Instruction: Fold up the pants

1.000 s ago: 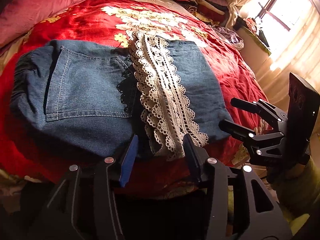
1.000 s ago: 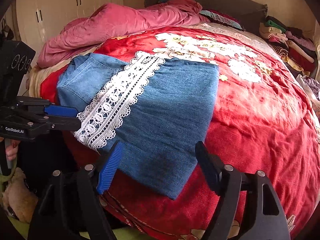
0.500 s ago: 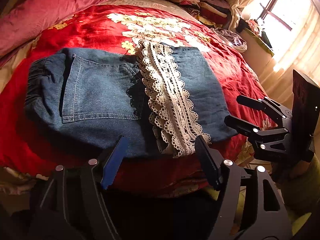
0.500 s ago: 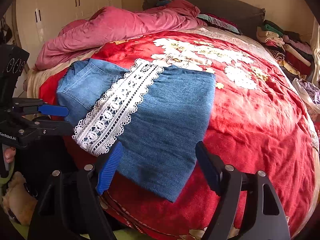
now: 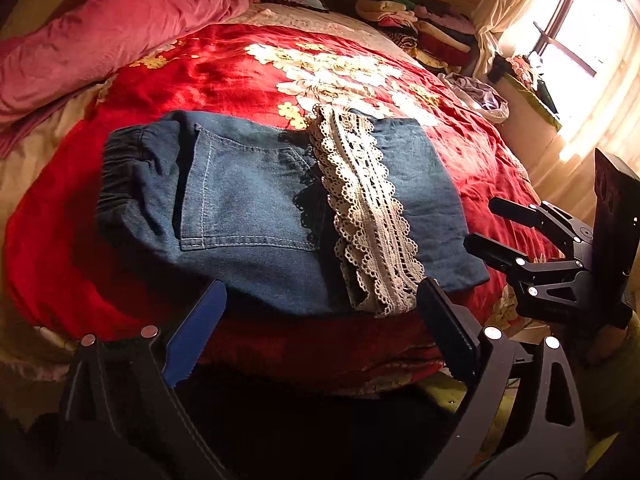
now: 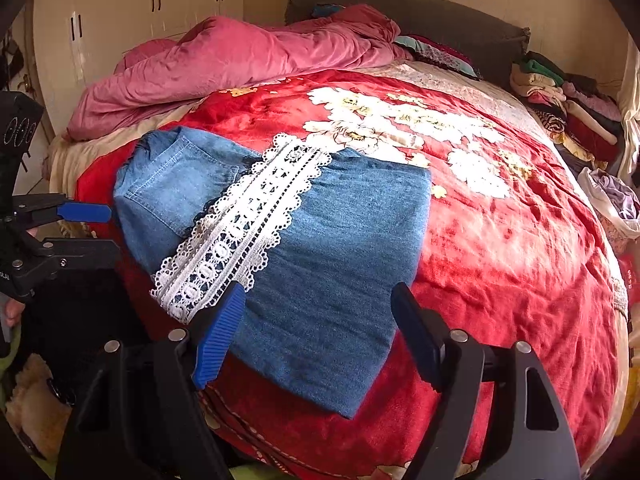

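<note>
Blue denim pants (image 5: 248, 216) lie folded in a compact rectangle on the red floral blanket (image 5: 208, 64), back pocket up on the left, a white lace trim (image 5: 368, 216) running across the middle. In the right wrist view the pants (image 6: 344, 248) and the lace trim (image 6: 240, 232) lie near the bed's front edge. My left gripper (image 5: 320, 320) is open and empty, hovering off the bed edge in front of the pants. My right gripper (image 6: 320, 320) is open and empty, just above the pants' near corner; it also shows in the left wrist view (image 5: 484, 224).
A pink quilt (image 6: 240, 60) is bunched at the bed's far left. Stacks of folded clothes (image 6: 560, 96) sit at the far right by the headboard. A bag of clothes (image 6: 612, 200) lies off the right side. White wardrobes (image 6: 120, 12) and a bright window (image 5: 576, 28) stand behind.
Both grippers have pulled back from the pants toward the bed edge. My left gripper's jaws have spread wider. The pants have not moved.
</note>
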A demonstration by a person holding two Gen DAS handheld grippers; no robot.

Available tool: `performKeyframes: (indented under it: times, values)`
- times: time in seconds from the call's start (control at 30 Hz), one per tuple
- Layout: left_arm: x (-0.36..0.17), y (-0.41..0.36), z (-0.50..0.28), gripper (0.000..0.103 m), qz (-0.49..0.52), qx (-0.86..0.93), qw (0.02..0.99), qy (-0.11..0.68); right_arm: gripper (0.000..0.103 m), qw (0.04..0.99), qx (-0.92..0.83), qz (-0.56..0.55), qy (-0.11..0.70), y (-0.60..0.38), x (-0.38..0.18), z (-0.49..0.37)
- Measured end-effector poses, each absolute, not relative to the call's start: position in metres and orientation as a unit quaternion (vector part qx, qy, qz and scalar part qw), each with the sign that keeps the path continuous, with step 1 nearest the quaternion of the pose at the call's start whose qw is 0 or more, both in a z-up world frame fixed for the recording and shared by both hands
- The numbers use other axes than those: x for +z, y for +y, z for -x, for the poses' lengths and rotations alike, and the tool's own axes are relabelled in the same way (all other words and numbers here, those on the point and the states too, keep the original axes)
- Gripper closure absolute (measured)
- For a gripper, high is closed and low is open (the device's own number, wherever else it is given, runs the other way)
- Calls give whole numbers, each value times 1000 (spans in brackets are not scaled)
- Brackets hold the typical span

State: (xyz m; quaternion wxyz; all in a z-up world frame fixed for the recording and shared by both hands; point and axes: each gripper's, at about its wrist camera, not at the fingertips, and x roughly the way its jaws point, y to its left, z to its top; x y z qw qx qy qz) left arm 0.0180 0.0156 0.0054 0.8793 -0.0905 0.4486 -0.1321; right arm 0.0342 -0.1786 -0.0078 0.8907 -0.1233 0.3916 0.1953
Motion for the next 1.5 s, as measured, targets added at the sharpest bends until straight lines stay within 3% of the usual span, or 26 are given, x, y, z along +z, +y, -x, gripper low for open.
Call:
performKeyframes:
  times: [0.2,0.27,0.3,1.0,1.3,1.4,1.47,1.5]
  values:
    - [8,33,-15,10,103,-111,883,444,29,890,196,135,388,-167,-5,-38]
    - [8,38,-14,10,107,-105,884,443,5,890,193,137,389,-164,-4,-40]
    - [9,41,-14,10,109,-102,884,442,5,894,189,133,383,-163,-2,-40]
    - [-4,119,-10,10,176,-17,878,444,5,871,294,169,355,-78,21,-82]
    - [-22,137,-23,11,257,-45,856,447,5,824,384,191,370,-23,22,-124]
    - [-28,135,-30,29,273,-58,848,451,5,806,405,212,377,0,18,-139]
    - [-34,132,-37,50,279,-66,841,460,5,794,415,225,384,14,13,-147]
    - [-37,132,-39,54,291,-75,835,460,5,785,423,230,389,21,11,-152]
